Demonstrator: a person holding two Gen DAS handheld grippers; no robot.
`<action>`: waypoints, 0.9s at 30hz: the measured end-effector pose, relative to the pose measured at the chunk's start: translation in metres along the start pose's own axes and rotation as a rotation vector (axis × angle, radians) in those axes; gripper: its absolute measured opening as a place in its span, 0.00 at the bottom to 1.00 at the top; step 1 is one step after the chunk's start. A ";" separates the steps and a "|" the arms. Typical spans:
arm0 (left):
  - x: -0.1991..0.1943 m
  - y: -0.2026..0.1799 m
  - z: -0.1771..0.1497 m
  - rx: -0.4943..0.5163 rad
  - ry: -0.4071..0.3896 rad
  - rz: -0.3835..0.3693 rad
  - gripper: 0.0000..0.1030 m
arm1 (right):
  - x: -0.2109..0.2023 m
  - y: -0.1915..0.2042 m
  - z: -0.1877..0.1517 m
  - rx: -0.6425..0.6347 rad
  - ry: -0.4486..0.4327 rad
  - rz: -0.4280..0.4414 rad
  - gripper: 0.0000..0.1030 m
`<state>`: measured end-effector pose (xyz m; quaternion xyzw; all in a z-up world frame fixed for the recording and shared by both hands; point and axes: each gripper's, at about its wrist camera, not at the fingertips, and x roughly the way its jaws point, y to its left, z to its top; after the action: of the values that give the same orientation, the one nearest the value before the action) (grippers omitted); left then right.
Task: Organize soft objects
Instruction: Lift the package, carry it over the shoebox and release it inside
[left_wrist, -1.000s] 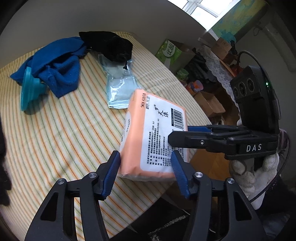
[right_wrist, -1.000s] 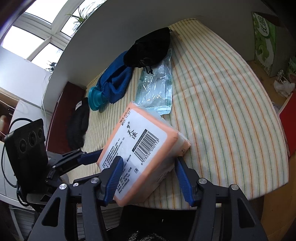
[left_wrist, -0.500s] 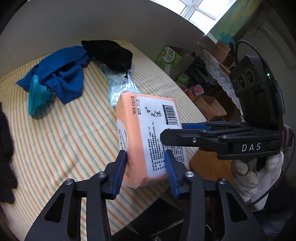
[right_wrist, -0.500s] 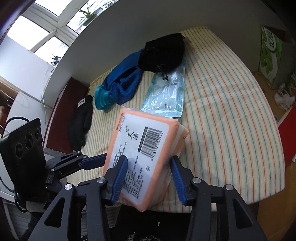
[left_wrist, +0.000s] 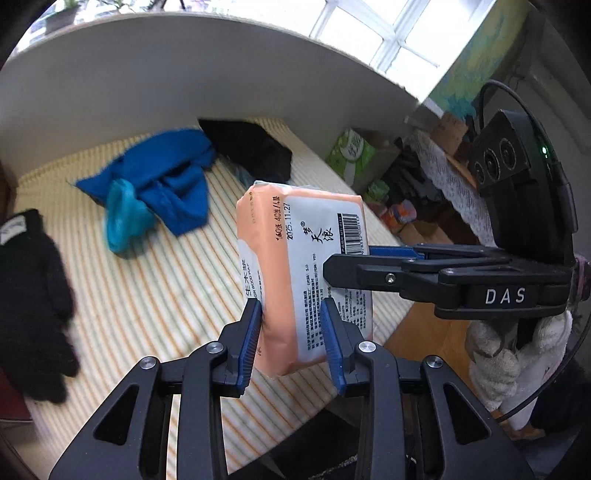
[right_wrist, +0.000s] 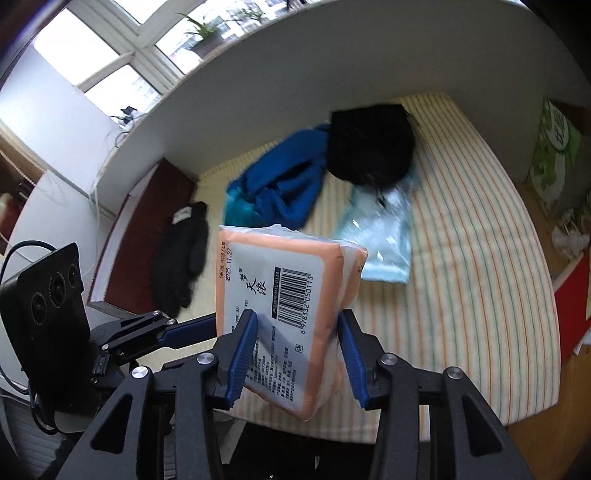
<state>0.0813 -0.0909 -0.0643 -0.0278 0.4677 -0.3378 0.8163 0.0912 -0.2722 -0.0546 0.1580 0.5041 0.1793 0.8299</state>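
My pack (left_wrist: 306, 266) hides most of the clear bag (right_wrist: 384, 243) from my left camera. The towel (left_wrist: 162, 181) and teal thing (left_wrist: 123, 218) blur. The glove (left_wrist: 29, 295) runs off the left edge.

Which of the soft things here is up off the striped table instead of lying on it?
The orange tissue pack: both claws pinch it in the air. The blue cloth, black pouch, black glove and clear packet lie on the table.
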 end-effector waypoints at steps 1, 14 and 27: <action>-0.006 0.002 0.001 -0.003 -0.015 0.009 0.30 | -0.001 0.005 0.003 -0.010 -0.006 0.003 0.39; -0.144 0.069 0.004 -0.091 -0.271 0.183 0.30 | 0.003 0.164 0.061 -0.299 -0.086 0.133 0.38; -0.212 0.170 -0.040 -0.325 -0.353 0.328 0.30 | 0.084 0.304 0.074 -0.490 -0.005 0.233 0.38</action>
<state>0.0687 0.1733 0.0092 -0.1405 0.3645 -0.1118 0.9137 0.1514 0.0295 0.0469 0.0097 0.4221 0.3898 0.8184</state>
